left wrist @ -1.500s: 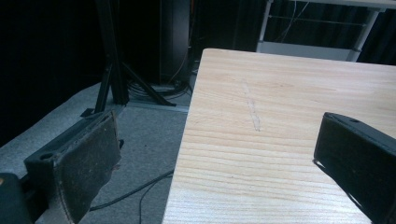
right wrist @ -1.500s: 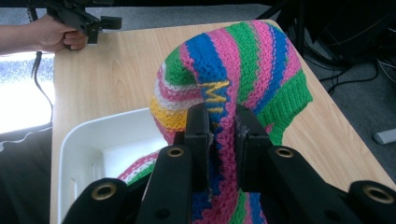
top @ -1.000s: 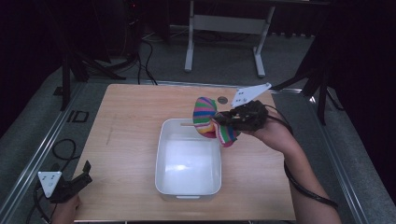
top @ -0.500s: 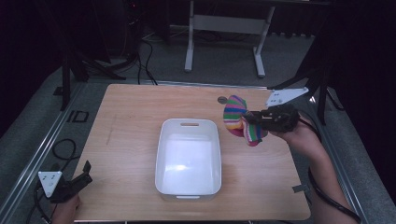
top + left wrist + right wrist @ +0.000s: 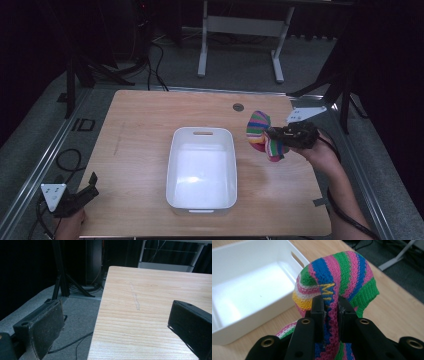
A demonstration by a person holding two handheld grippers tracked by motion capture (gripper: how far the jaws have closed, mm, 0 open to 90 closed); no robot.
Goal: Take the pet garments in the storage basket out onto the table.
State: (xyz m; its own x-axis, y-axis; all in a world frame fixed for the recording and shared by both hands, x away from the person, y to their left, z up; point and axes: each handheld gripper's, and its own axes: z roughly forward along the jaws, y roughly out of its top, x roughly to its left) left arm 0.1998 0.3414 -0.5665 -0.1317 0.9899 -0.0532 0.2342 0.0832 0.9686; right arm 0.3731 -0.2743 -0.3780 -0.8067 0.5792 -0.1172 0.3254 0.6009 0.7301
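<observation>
Striped knit sock (image 5: 337,277), pink, green, blue and yellow, pinched between the pressed-in jaws of the right gripper (image 5: 329,306), held up just right of the tub (image 5: 202,170) and clear of the tabletop (image 5: 140,130). White plastic tub empty, mid-table, handle slot on its far wall. Left gripper (image 5: 75,199) well left of the tub at the table's near corner, jaws spread wide on nothing, one over the wood, one past the edge.
</observation>
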